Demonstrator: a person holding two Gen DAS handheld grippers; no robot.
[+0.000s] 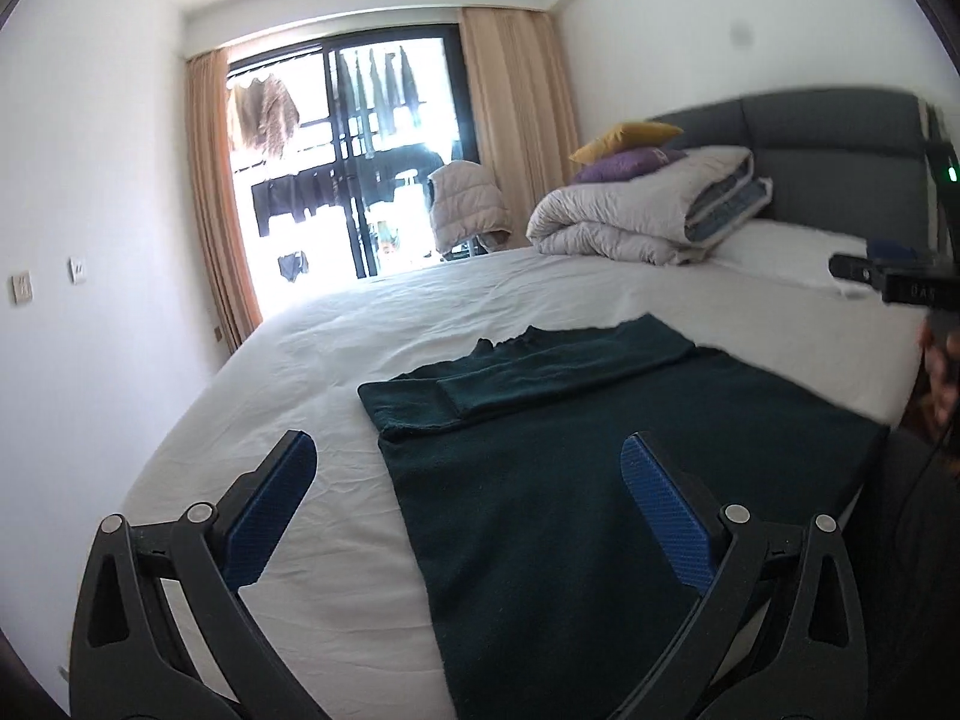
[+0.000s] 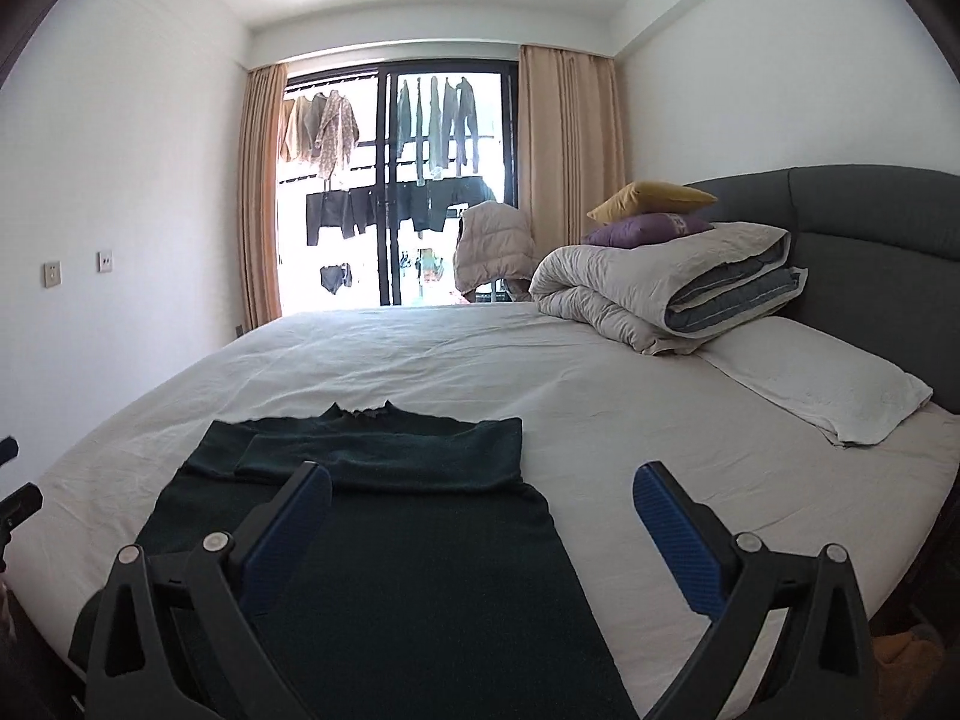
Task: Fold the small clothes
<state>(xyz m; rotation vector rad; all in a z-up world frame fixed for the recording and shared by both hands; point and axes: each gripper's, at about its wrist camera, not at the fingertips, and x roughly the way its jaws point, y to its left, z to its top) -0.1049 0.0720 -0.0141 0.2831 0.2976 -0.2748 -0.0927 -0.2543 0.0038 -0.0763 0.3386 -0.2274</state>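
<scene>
- Dark green top (image 1: 600, 468) lies flat on the white bed sheet (image 1: 336, 348), near edge of the bed, neck end pointing far toward the window (image 2: 396, 192).
- Both sleeves (image 2: 384, 450) are folded across the chest; they form a band across the far part of the garment. Sides look turned in, so the body reads as a long narrow rectangle.
- Left gripper (image 1: 468, 480): jaws spread wide, nothing between them. It hovers above the near left part of the top, left finger over bare sheet, right finger over fabric.
- Right gripper (image 2: 480, 516): jaws likewise wide apart and empty. Left finger over the cloth, right finger over sheet to the right of it.
- Neither gripper touches the fabric, as far as can be told.
- Judgement: sleeve fold done; the lengthwise fold (hem to shoulders) is not yet made.
- Next move likely calls for both grippers to drop to the near hem, one at each corner, pinch the layers, and carry them far together, evenly, so the sleeves stay put.
- Folded duvet (image 2: 660, 294), cushions and pillow (image 2: 828, 384) sit at the far right, well apart from the work.
</scene>
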